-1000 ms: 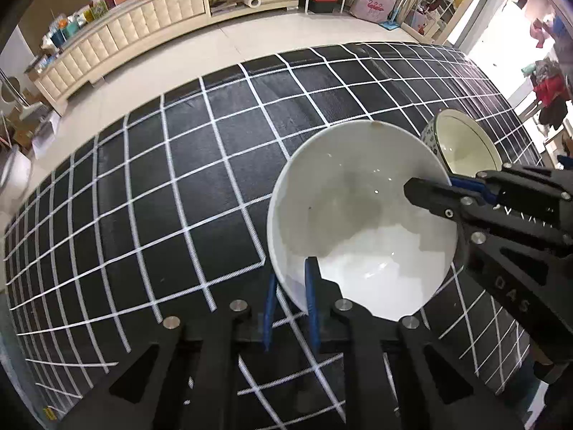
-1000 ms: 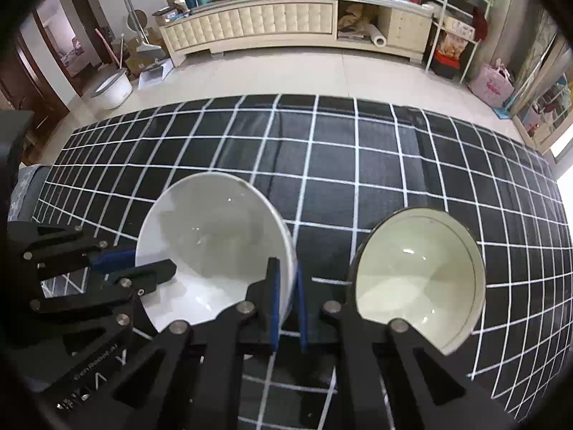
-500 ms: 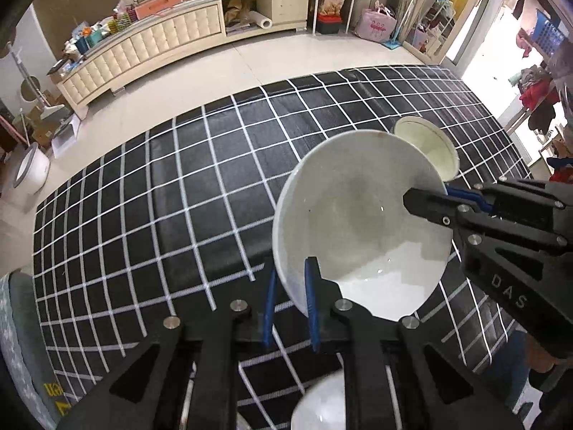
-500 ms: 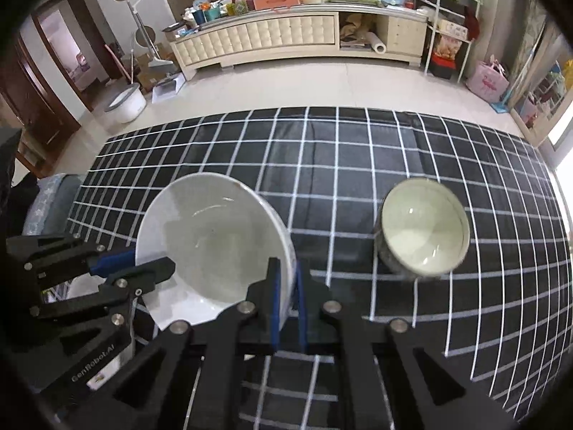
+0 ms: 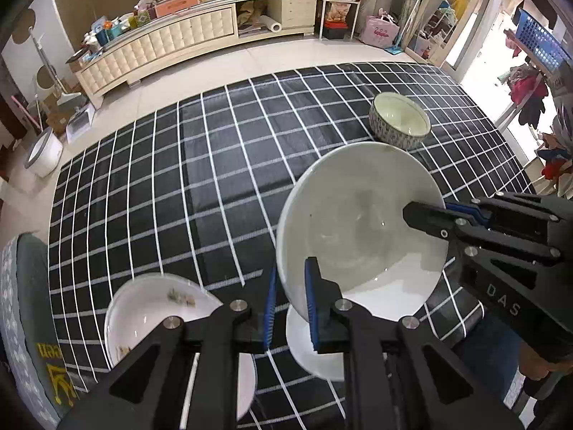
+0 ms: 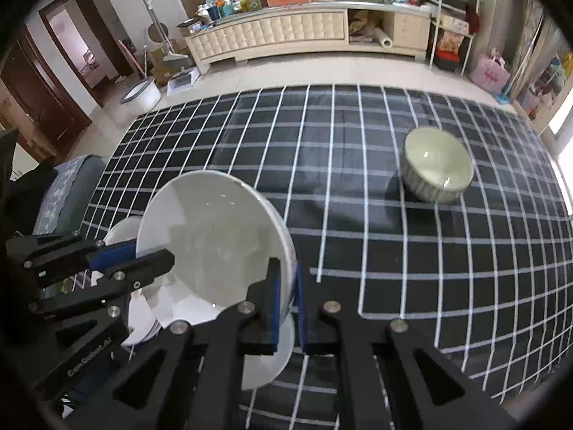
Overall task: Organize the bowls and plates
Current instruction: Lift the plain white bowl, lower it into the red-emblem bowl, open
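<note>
A large white bowl hangs above the black checked tablecloth, held by both grippers. My left gripper is shut on its near rim. My right gripper is shut on the opposite rim of the white bowl. Below the bowl lies a white plate; it also shows in the right wrist view. A second white dish with food scraps lies at the left. A patterned bowl with a cream inside stands further back on the cloth, also in the right wrist view.
A grey cushioned seat stands at the table's left edge. Beyond the table are a tiled floor and a long cream cabinet with clutter. Racks and bags line the right side of the room.
Both grippers have lifted the white bowl and drawn it back toward the near edge. The patterned bowl now lies further away, and the white plates have come into view below.
</note>
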Tool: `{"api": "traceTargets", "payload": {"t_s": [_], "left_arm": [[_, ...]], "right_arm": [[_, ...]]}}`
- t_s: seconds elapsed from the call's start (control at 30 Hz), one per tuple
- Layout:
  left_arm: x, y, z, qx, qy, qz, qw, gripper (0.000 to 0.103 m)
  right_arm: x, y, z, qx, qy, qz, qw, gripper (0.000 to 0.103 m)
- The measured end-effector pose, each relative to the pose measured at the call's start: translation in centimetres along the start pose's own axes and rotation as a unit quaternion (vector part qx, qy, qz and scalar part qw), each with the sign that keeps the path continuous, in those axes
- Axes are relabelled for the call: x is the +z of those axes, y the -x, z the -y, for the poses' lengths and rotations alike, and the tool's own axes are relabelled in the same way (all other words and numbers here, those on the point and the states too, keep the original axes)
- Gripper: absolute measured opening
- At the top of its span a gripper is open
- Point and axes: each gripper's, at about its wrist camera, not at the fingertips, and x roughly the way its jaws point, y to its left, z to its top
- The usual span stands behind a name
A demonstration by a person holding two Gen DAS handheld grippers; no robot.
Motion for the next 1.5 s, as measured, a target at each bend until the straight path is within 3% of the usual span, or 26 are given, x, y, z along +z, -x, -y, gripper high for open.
{"api": "traceTargets", "payload": {"t_s": [0.27, 0.6, 1.33, 1.43, 1.5], "left_arm": [[-4.2, -0.4, 0.4, 0.002, 0.002, -0.014, 0.9999, 0.013], [-6.1, -2.0, 0.9, 0.007, -0.014, -0.038, 0.9991, 0.013], [-6.6, -4.1, 0.9, -0.003, -0.020, -0.068, 0.9975, 0.014], [-6.7, -4.0, 1.0, 0.003, -0.021, -0.065, 0.9977, 0.028], [-6.8, -3.8, 1.2, 0.008, -0.027, -0.058, 0.9979, 0.032]], "right_arm": [[-3.4, -1.3, -0.4, 0.013, -0.011, -0.022, 1.000, 0.011], [-6.3, -2.8, 0.0, 0.025, -0.038, -0.047, 0.998, 0.011], [-6.4, -4.2, -0.2, 0.011, -0.043, -0.077, 0.996, 0.012], [-6.4, -4.1, -0.7, -0.001, -0.029, -0.075, 0.997, 0.015], [-6.5, -3.9, -0.5, -0.009, -0.032, -0.070, 0.997, 0.021]]}}
